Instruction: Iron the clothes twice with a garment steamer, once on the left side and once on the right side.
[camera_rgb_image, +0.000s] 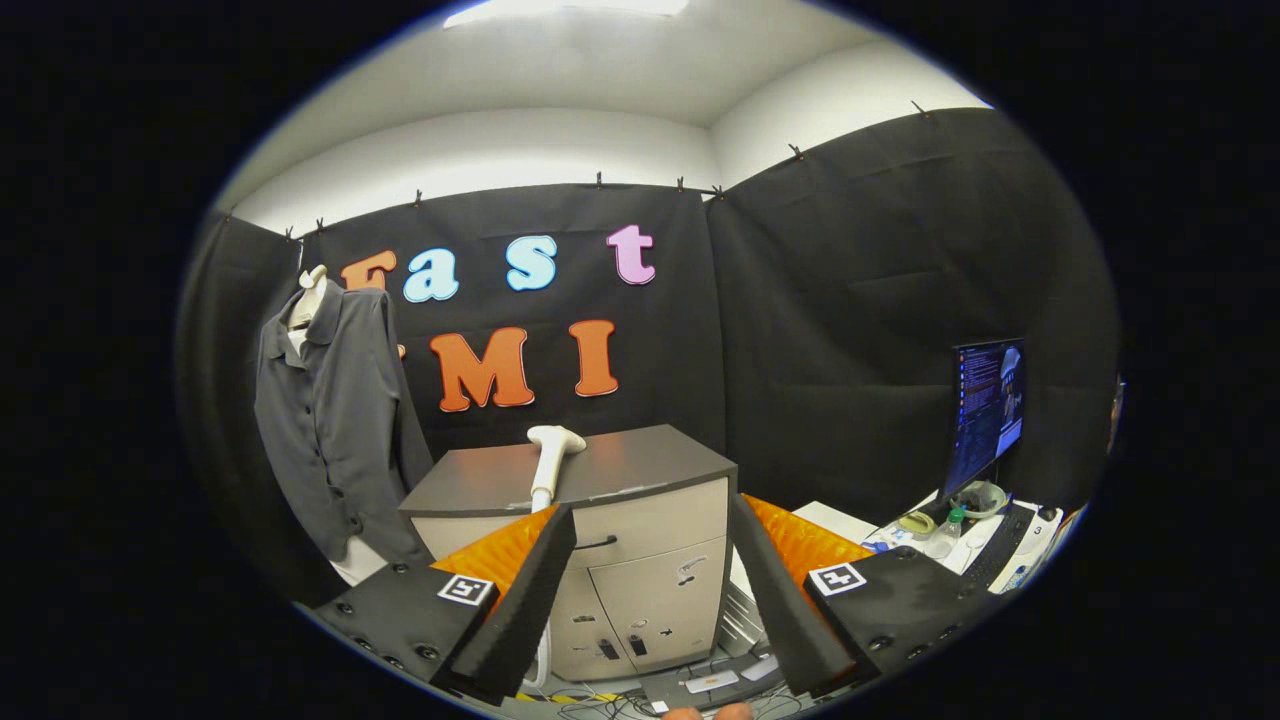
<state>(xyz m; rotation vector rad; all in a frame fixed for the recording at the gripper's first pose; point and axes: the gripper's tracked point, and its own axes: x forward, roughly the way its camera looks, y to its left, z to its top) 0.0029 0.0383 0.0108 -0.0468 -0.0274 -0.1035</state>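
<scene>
the gripper (650, 560) has its jaws spread wide, holding nothing. the garment steamer (552, 462) stands on the cabinet (640, 560) just beyond the fingers, at 11 o'clock; the grey shirt (335, 420) (on a mannequin) hangs at 10 o'clock.

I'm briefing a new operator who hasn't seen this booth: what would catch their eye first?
The dark shirt on a pale mannequin, hanging beyond the fingers and left of the cabinet. Next the white steamer, upright at the cabinet's front edge, just ahead of the open gripper, whose fingers are spread and hold nothing. A lit monitor stands off to the right, above a cluttered desk.
</scene>
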